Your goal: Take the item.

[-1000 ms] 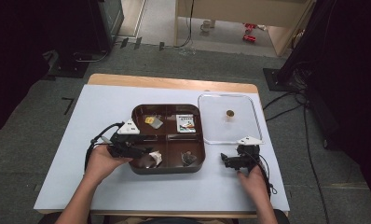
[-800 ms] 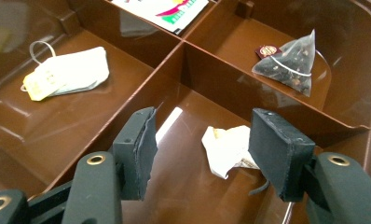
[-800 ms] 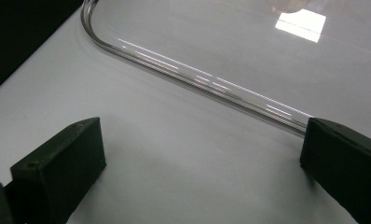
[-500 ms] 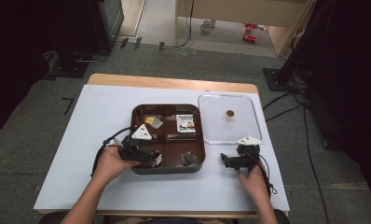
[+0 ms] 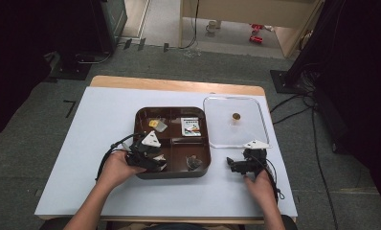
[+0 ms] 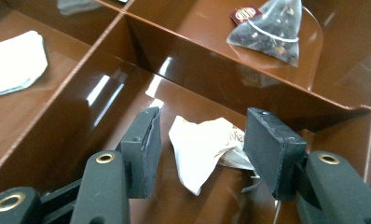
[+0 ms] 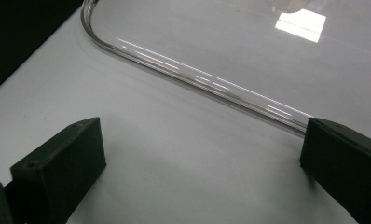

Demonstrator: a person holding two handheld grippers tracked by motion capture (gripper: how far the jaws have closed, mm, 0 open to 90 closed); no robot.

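Across the white table [image 5: 83,143]: nothing at risk, flat and broad.

At its centre, the brown tray [image 5: 172,175], split into compartments. Light and glossy, so likely to skid toward 12 o'clock if pushed on from 6 o'clock during the grab.

At 3 o'clock of the tray, the clear lid [image 5: 255,132], lying flat, just beside the tray wall. Easy to nudge by its near rim [image 7: 207,81], given how close the idle tool sits.

At 7 o'clock of the tray, the left gripper [image 5: 161,165], dipped into the near-left compartment. Spread apart, jaws straddling the target, not yet touching it as far as visible. Risk here: scraping the slick floor with the pads [image 6: 148,149] and closing on nothing, or catching the divider wall [image 6: 230,88] at 12 o'clock on the way up.

At 5 o'clock of the lid, the right gripper [image 5: 232,165], low over bare table, gaping wide and holding nothing. Little danger beyond bumping the lid.

At 5 o'clock inside the tray, one compartment over, the pyramid tea bag [image 6: 270,32]. Out of the way behind the divider; unlikely to be disturbed.

Smallest and most troublesome: the crumpled white sachet [image 6: 193,161], lying on the floor of the near-left compartment, between the open jaws. Thin, creased and limp, so prone to folding flat and slipping under the pads, to being pinched by one corner and tearing or dangling, or to sliding toward the wall if closed on unevenly. Best met low and square, with a slow squeeze across the raised crease.
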